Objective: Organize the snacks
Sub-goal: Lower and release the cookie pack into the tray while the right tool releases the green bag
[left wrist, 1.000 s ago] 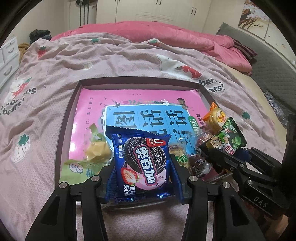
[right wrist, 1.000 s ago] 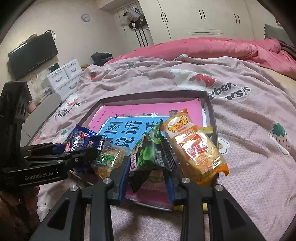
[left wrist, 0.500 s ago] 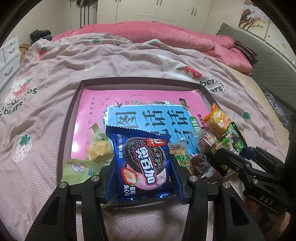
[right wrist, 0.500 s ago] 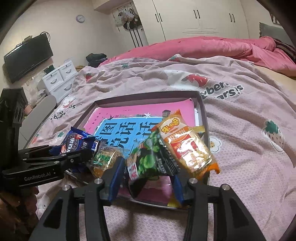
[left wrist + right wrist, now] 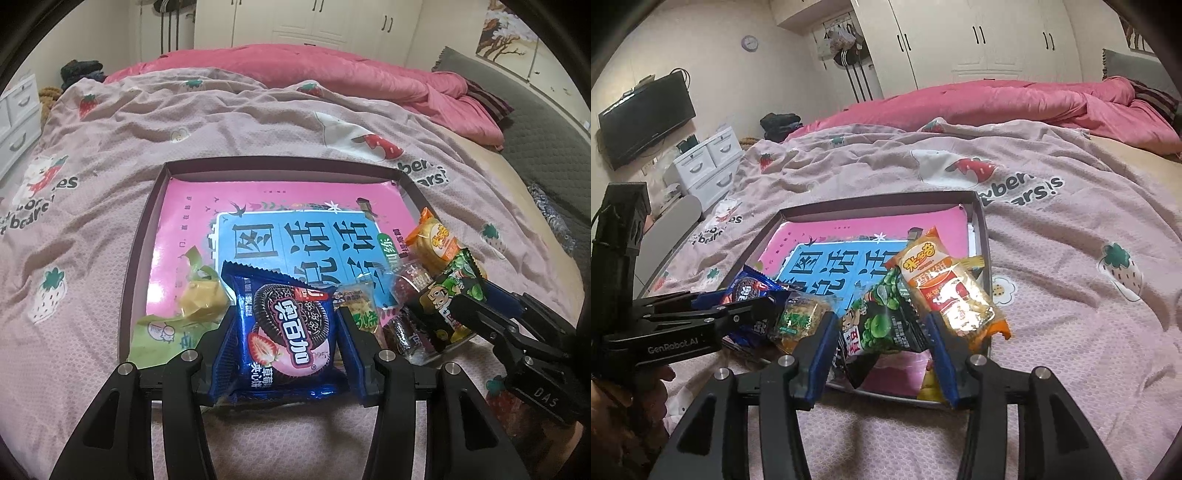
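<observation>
A blue cookie packet [image 5: 284,332] sits at the near edge of the dark shallow tray [image 5: 280,162], and my left gripper [image 5: 284,314] is shut on its two sides. In the right wrist view that left gripper [image 5: 775,306] reaches in from the left with the blue packet [image 5: 746,291]. My right gripper [image 5: 881,321] stands open around a green pea packet [image 5: 886,325], which lies loose between the pads at the tray's near right corner. An orange cracker packet [image 5: 942,288] leans on it. The left wrist view shows the right gripper [image 5: 469,299] beside the pea packet [image 5: 443,302].
A pink and blue book [image 5: 258,206] covers the tray floor. A small clear snack pack [image 5: 358,310], a yellow-green wrapped snack [image 5: 199,302] and dark red sweets [image 5: 402,332] lie along the near edge. The tray rests on a strawberry-print blanket [image 5: 110,221]; a pink quilt lies beyond.
The right gripper's jaws have spread apart and let go of the green pea packet, which now rests in the tray. The left gripper and its blue packet have stayed still.
</observation>
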Demonstrator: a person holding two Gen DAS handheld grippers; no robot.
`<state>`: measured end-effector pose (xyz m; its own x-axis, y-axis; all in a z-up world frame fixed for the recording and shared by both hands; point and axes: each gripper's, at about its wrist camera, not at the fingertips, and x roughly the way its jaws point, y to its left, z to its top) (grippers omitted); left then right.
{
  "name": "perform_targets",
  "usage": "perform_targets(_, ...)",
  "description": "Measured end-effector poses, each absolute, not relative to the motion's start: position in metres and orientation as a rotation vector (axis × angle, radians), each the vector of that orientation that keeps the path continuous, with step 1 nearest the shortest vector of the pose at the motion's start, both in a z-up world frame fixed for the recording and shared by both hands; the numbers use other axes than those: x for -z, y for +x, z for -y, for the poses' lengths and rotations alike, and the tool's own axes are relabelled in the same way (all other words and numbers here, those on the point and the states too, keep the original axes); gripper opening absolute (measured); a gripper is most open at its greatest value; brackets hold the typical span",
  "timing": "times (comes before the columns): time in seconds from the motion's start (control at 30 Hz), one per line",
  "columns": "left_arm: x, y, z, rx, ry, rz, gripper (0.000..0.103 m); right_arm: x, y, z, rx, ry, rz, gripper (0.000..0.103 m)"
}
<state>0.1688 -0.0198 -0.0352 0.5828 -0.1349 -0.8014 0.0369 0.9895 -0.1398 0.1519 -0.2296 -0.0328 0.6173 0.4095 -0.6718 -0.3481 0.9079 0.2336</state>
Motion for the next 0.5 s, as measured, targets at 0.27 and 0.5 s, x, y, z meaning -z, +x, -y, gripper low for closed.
perform_targets(0.27,0.031,0.166,0.018,0.099,-0.110,-0.933,0.054,0.031,0.151,0.236,-0.405,0.087,-0.790,0.050)
perform_targets(0.5,0.027,0.164,0.016,0.101,-0.113,-0.929,0.058,0.031,0.151,0.241,-0.384,0.094,-0.795,0.050)
